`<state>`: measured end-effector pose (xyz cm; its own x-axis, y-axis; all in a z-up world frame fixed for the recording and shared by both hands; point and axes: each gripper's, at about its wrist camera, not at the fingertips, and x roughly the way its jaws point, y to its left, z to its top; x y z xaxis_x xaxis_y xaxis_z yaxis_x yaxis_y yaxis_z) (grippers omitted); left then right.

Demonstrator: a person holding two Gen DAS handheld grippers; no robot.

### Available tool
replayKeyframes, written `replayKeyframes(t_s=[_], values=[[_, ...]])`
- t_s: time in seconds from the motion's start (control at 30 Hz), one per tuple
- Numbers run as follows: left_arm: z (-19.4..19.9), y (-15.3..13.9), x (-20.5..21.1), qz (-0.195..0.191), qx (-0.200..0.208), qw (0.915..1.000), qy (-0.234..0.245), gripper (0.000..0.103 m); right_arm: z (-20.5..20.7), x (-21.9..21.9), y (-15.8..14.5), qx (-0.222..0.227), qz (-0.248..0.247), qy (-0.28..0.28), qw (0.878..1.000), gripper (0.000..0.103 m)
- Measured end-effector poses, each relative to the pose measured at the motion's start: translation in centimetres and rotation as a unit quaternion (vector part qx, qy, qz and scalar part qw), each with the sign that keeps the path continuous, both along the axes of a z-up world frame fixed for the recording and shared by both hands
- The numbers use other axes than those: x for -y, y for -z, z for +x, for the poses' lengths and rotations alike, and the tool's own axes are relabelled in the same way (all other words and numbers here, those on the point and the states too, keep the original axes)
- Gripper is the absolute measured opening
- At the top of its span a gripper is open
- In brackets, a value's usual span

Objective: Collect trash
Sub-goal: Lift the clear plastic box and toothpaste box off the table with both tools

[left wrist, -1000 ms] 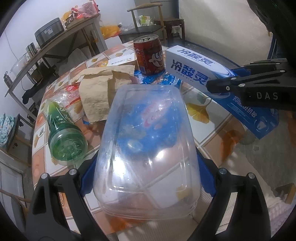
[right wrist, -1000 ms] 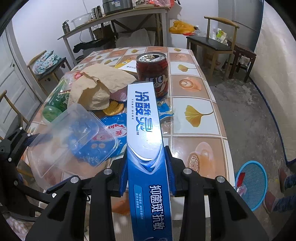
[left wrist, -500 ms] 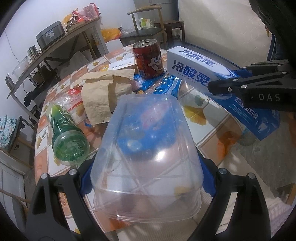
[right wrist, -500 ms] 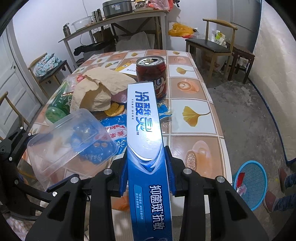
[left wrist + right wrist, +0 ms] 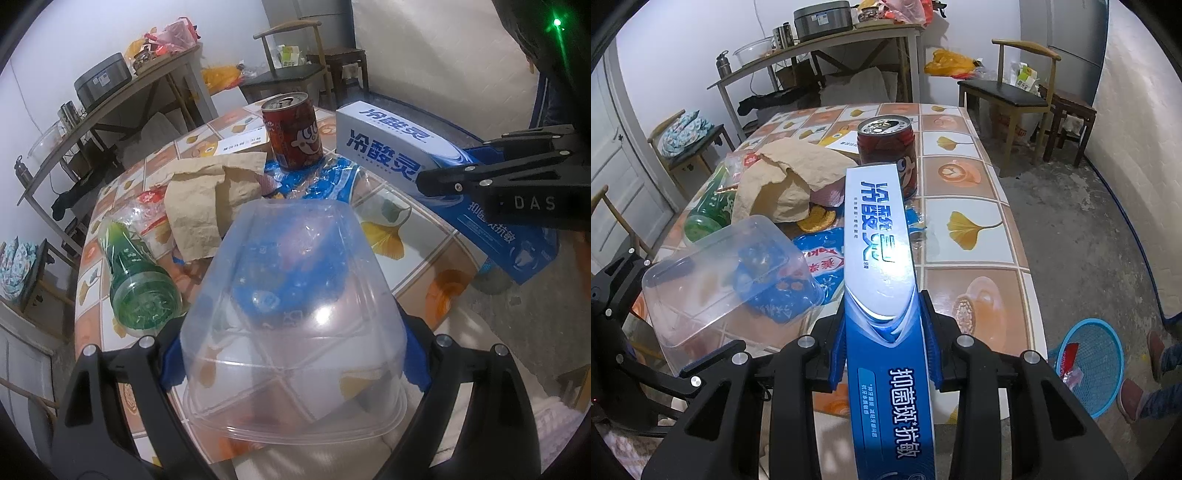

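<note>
The left tool (image 5: 295, 354) pinches a clear plastic container (image 5: 291, 314); the right tool (image 5: 882, 347) pinches a toothpaste box (image 5: 882, 280). Ahead of both, a red can (image 5: 886, 147), green bottle (image 5: 136, 280) and paper bag (image 5: 210, 199) remain on the table (image 5: 975, 266). Only the right view shows the blue basket (image 5: 1100, 354) on the floor.

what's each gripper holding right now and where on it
Left gripper clamps the clear plastic container across its side walls; right gripper grips the toothpaste box by its long sides.
</note>
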<state>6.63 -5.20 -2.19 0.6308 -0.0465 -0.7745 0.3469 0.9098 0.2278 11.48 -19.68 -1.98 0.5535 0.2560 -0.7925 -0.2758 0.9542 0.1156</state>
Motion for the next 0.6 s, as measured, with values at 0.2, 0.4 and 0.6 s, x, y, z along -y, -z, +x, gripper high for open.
replayKeyframes(t_s=[0.2, 0.4, 0.6], values=[[-0.1, -0.6, 0.3, -0.001, 0.014, 0.9999, 0.004, 0.085, 0.0, 0.3, -0.3, 0.004, 0.003, 0.003, 1.000, 0.034], [-0.3, -2.1, 0.9, -0.005, 0.041, 0.9990, 0.014, 0.085, -0.3, 0.7, -1.0, 0.015, 0.006, 0.008, 1.000, 0.034], [-0.4, -3.7, 2.5, -0.004, 0.070, 0.9969, 0.036, 0.085, -0.9, 2.3, -1.7, 0.027, 0.015, 0.027, 0.999, 0.034]])
